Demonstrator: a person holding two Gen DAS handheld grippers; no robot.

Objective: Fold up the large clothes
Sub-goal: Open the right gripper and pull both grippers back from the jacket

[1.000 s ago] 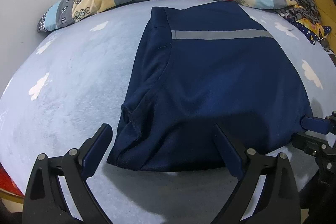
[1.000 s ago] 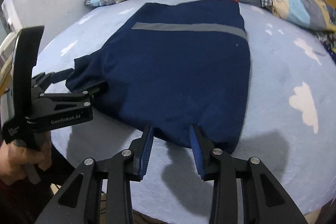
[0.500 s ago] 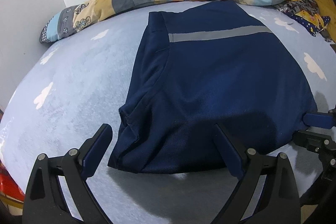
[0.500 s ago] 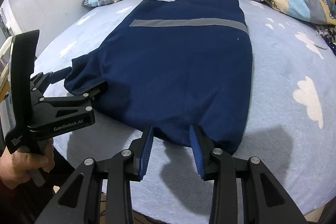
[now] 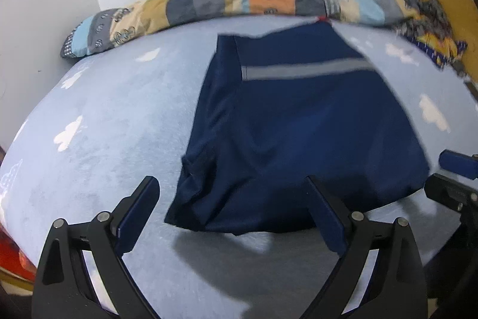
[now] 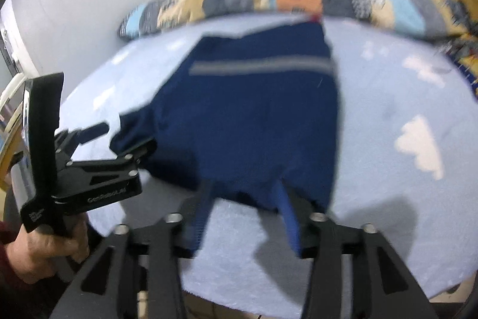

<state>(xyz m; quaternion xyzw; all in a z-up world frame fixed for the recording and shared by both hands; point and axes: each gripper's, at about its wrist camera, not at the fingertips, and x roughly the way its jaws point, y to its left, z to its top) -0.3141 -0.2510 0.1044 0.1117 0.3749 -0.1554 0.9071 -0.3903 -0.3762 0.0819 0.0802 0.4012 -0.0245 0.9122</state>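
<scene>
A navy garment with a grey stripe lies on the light-blue bed, partly folded, its left side doubled over. It also shows in the right wrist view. My left gripper is open wide, its fingers straddling the near left hem just above the sheet. My right gripper is open, its fingers at the near right hem; the view is blurred. The left gripper shows in the right wrist view at the left, held by a hand.
A patchwork pillow roll lies along the far edge against the white wall. Patterned clothes are piled at the far right by a wooden headboard. The bed sheet has white cloud prints. The near bed edge is just below the grippers.
Both grippers have pulled back and tilted up a little; the views are now blurred. The right gripper's jaws look slightly wider. The garment lies as before.
</scene>
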